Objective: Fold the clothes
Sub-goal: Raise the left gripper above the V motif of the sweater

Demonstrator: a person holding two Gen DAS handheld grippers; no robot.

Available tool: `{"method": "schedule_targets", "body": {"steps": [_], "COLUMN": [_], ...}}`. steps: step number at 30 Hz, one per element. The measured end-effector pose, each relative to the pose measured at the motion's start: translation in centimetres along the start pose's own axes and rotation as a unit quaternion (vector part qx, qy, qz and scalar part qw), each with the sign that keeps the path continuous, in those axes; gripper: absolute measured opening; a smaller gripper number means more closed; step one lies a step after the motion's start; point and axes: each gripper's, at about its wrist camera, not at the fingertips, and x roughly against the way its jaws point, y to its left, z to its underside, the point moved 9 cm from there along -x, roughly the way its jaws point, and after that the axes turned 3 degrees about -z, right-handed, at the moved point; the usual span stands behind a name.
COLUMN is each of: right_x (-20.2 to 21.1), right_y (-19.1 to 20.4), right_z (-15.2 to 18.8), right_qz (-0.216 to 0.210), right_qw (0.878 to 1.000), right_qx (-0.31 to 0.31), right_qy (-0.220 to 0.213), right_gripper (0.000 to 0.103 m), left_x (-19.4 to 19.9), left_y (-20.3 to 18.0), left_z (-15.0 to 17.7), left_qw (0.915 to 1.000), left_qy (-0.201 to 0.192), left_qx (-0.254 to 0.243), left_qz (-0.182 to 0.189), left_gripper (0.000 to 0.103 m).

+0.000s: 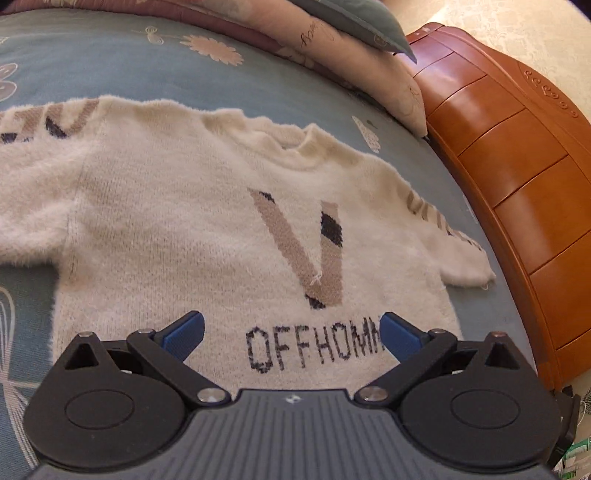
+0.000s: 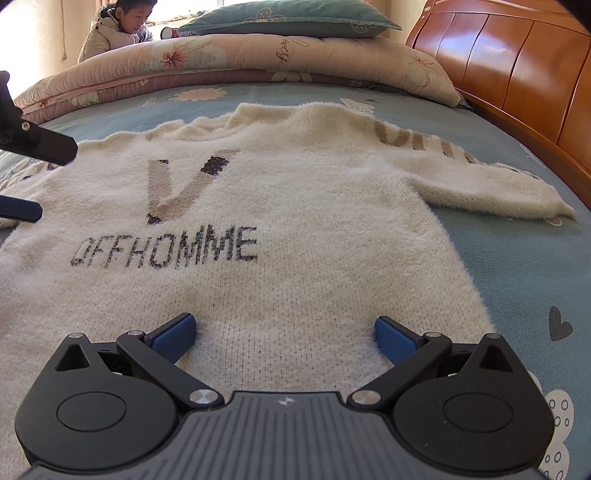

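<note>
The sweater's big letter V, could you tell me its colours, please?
Tan with dark navy-black patches on the cream sweater; clearest in the left wrist view.

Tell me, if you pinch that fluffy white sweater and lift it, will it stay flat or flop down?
Probably flop: the sweater is soft knit lying limp on the bed, and its sleeve already sags flat. The fuzzy surface likely gives the open right gripper decent hold. It looks light, so one pinch would likely drag the rest along.

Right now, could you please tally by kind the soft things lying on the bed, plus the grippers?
Sweater: 1, cream, spread flat
Folded quilt: 1, floral pink
Pillow: 1, teal, on the quilt
Grippers: 2, left gripper and right gripper, fingers apart, holding nothing
Total: 5
</note>
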Motion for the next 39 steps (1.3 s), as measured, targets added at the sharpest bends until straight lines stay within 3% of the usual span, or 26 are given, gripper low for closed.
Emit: {"method": "schedule_targets", "body": {"steps": [2, 5, 9, 14, 17, 22, 32, 39], "right_x": [0.0, 0.1, 0.1, 0.0, 0.2, 0.5, 0.8, 2.3], "right_y": [0.0, -0.1, -0.1, -0.2, -0.4, -0.5, -0.7, -1.0], "right_z": [0.0, 0.0, 0.2, 0.2, 0.5, 0.7, 1.4, 2.4], "right_qz": [-0.001, -0.004, -0.008, -0.012, -0.024, -0.026, -0.048, -0.032], "right_qw": [1.000, 1.000, 1.000, 1.000, 0.999, 0.999, 0.998, 0.999], "right_qx": [0.000, 0.002, 0.008, 0.008, 0.016, 0.016, 0.029, 0.016], "right_qy": [0.001, 0.001, -0.006, -0.008, -0.020, -0.009, -0.025, 0.001], "right_gripper": [0.103, 0.103, 0.103, 0.103, 0.103, 0.103, 0.103, 0.103], "left_x": [-1.0, -0.4, 1.6, 1.0, -0.4, -0.4, -1.1, -1.0], "left_y": [1.0, 1.9, 2.1, -2.9, -3.4, -3.3, -3.2, -2.9], "left_z": [0.9, 0.7, 0.4, 2.9, 5.0, 6.5, 6.5, 6.1], "left_qw": [0.9997, 0.9995, 0.9967, 0.9994, 0.9984, 0.9945, 0.9901, 0.9924], "left_qy": [0.018, 0.002, -0.033, -0.018, -0.002, -0.013, -0.030, -0.028], "left_qx": [0.015, 0.029, 0.024, -0.028, -0.046, -0.088, -0.128, -0.114], "left_qz": [-0.008, -0.013, -0.069, -0.010, -0.032, -0.055, -0.049, -0.035], "left_gripper": [0.101, 0.101, 0.100, 0.100, 0.100, 0.101, 0.102, 0.102]}}
